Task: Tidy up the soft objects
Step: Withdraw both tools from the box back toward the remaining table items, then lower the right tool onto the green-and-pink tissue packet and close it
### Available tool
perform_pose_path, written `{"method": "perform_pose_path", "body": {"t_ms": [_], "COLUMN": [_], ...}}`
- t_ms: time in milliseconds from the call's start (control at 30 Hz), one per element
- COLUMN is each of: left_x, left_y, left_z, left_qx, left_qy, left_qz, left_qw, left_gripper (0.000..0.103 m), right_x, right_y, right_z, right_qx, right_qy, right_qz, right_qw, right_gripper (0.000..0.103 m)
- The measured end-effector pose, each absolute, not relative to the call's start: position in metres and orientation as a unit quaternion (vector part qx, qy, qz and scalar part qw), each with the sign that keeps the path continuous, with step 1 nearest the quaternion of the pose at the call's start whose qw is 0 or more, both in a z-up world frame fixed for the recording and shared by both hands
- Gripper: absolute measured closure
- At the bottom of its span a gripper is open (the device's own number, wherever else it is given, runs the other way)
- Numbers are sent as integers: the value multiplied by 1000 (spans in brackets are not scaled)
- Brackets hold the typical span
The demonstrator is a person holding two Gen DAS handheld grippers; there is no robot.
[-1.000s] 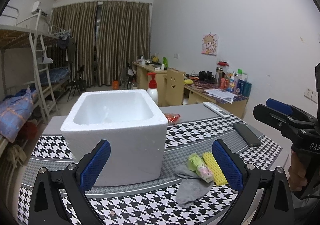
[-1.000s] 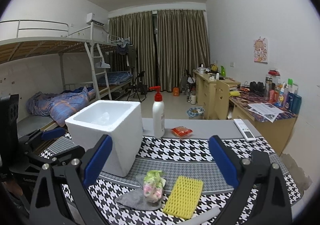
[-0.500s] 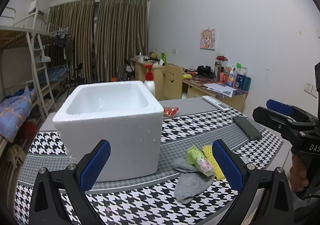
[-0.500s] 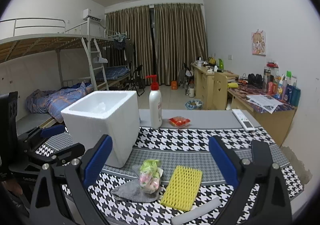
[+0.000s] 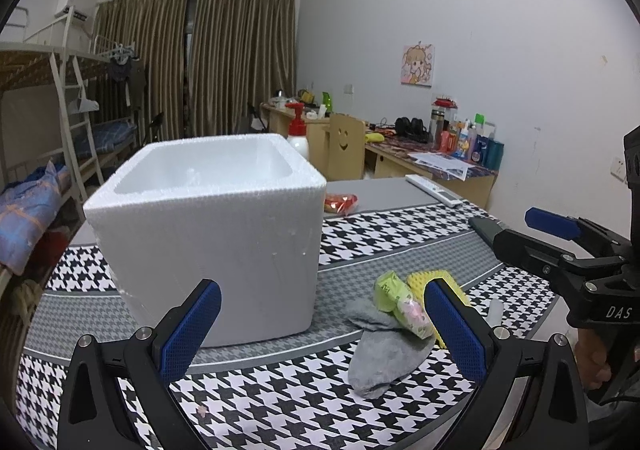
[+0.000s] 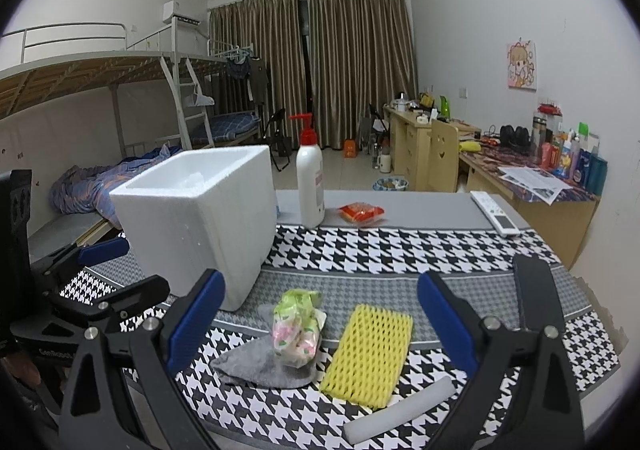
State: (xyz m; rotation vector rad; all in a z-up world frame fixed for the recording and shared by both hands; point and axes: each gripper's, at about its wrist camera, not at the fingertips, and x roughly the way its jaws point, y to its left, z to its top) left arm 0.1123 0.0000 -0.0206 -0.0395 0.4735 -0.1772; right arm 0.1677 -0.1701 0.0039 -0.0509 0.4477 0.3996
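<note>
Left claw: we held the left gripper [image 5: 320,324] low over the near edge of the table [image 5: 400,242], its blue pads [image 5: 192,324] wide apart and nothing between them
Right claw: the right gripper [image 6: 318,324] was also spread wide and empty; from the left wrist view we saw it at the right side [image 5: 560,246], above the table edge
Foam box: the white foam box [image 5: 216,242] stood upright and open on the table, just beyond our left pad and filling the left half of the gap; in the right wrist view it stood left of the claw [image 6: 200,226]
Grey cloth: the grey cloth [image 6: 260,364] lay flat on the houndstooth cover, between the right fingers and nearer the left one; for the left claw it lay close to the right pad [image 5: 384,354]
Green packet: the green and pink soft packet [image 6: 298,328] rested on top of the grey cloth, touching it, inside the gap of the right claw [image 5: 404,304]
Yellow net: the yellow foam net [image 6: 370,354] lay just right of the packet, about in the middle of the right claw; in the left view our right pad hid part of it [image 5: 434,278]
White roll: the white foam roll [image 6: 400,412] lay near the table edge, touching the near end of the yellow net
Behind: the pump bottle [image 6: 310,186], the red snack bag [image 6: 361,212] and the remote [image 6: 494,212] stood well apart from both claws, at the far side
</note>
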Motion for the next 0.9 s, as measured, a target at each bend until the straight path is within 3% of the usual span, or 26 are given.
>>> {"method": "perform_pose_path", "body": {"t_ms": [900], "left_x": [132], "left_y": [-4], "left_z": [-48], "left_qx": [-20], "left_qy": [280], "left_qz": [-75], "left_qw": [957], "left_gripper": [1], "right_x": [200], "right_y": [-161], "right_z": [-42], "right_qx": [-15], "right_qy": [296], "right_qz": [223], "right_qw": [929], "right_gripper": [4]}}
